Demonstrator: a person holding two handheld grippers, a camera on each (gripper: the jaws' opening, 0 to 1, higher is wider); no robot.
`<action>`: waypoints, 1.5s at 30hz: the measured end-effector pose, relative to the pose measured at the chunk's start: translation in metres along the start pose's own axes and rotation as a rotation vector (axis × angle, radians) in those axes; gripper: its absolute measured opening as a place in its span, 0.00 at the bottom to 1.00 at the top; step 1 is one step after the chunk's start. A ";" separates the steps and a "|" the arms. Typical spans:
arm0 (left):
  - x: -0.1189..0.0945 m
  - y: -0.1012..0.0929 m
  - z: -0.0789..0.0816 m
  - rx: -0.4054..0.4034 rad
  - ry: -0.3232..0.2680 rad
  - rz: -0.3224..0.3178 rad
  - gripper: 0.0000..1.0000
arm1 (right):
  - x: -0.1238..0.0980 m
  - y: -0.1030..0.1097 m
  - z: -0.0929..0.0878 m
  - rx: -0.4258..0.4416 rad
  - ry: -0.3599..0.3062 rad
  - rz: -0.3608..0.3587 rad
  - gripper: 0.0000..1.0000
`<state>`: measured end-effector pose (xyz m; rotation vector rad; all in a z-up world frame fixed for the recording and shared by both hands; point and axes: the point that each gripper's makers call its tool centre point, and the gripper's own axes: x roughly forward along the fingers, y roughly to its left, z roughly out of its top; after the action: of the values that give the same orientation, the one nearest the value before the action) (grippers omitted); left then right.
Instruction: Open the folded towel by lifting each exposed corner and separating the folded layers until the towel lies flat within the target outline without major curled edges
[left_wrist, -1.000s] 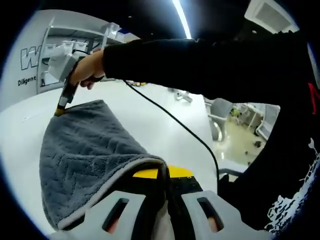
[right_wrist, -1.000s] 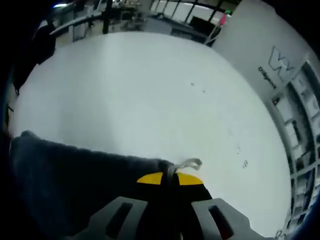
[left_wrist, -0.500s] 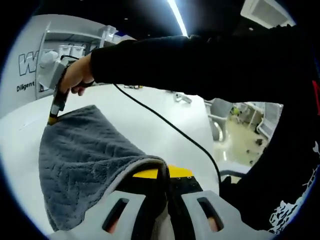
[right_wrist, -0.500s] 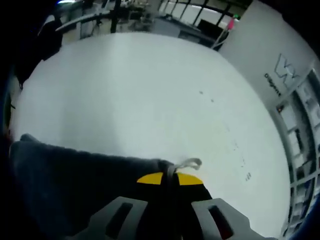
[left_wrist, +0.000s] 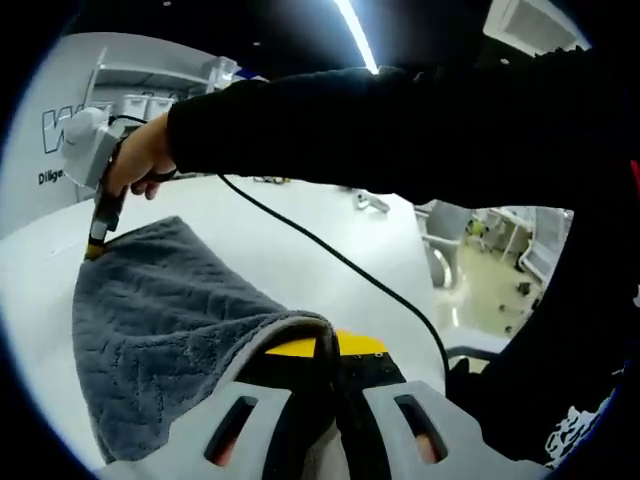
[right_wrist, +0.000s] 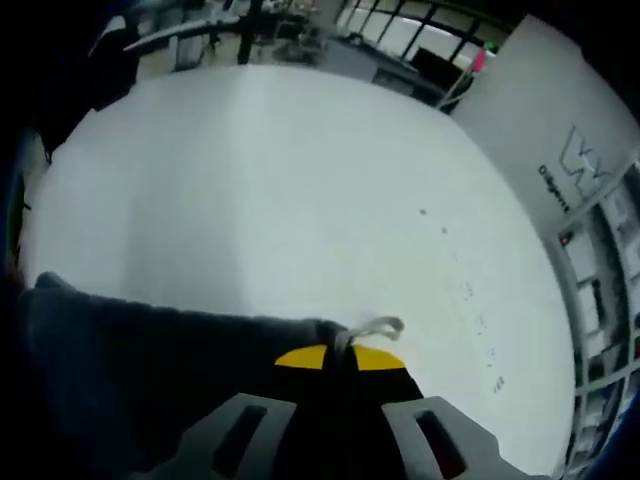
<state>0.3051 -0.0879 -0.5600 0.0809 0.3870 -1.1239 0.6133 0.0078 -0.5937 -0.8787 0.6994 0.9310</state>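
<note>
Towel (left_wrist: 170, 340), grey and ribbed, hangs between both tongs above the white table (left_wrist: 290, 250). Its near corner is pinched in the left gripper (left_wrist: 325, 345), jaws closed on the hem. From there the cloth stretches away to its far corner, clamped by the right gripper (left_wrist: 95, 245), held in a hand (left_wrist: 140, 160). A black cable (left_wrist: 340, 262) trails behind.

In the right gripper view, the right gripper (right_wrist: 340, 352) has its jaws closed on the towel (right_wrist: 150, 380), which spreads leftward; a small loop tag (right_wrist: 375, 327) pokes out just past the yellow tips.

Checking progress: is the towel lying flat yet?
No. The grey towel hangs stretched between the left tool and right tool, above the table.
</note>
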 end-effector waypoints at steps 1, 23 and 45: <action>0.001 0.000 0.001 0.004 -0.001 0.002 0.02 | 0.001 0.001 0.002 -0.005 -0.001 0.002 0.03; 0.008 0.009 0.010 -0.002 -0.026 0.018 0.02 | 0.016 0.016 0.035 -0.101 -0.023 0.042 0.03; 0.010 0.012 0.012 -0.018 -0.034 0.019 0.03 | 0.020 0.023 0.047 -0.122 -0.050 0.060 0.03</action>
<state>0.3227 -0.0945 -0.5543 0.0491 0.3653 -1.1018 0.6077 0.0640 -0.5952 -0.9431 0.6340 1.0543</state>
